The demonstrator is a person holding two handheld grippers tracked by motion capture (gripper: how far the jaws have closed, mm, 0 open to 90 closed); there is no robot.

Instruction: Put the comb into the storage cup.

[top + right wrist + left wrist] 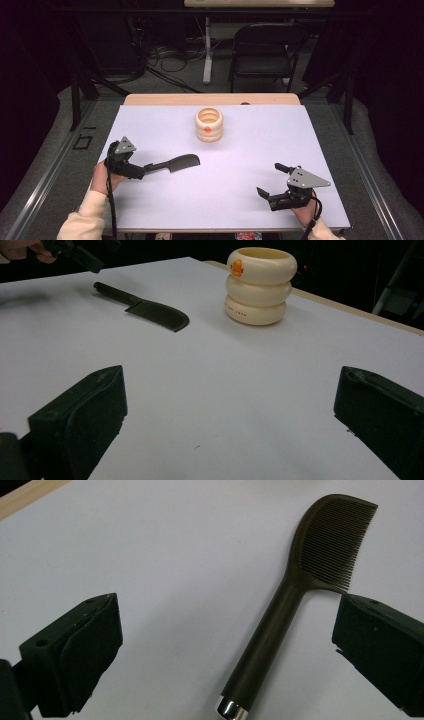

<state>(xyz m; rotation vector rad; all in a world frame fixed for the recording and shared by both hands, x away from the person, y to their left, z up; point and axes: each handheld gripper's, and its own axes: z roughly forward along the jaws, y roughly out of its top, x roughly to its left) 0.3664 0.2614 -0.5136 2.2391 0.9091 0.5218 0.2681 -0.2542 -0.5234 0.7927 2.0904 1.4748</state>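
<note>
Though wide open, left tool (227, 645) empty

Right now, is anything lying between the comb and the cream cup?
No. In the high view, bare white table separates the comb from the cream cup.
</note>
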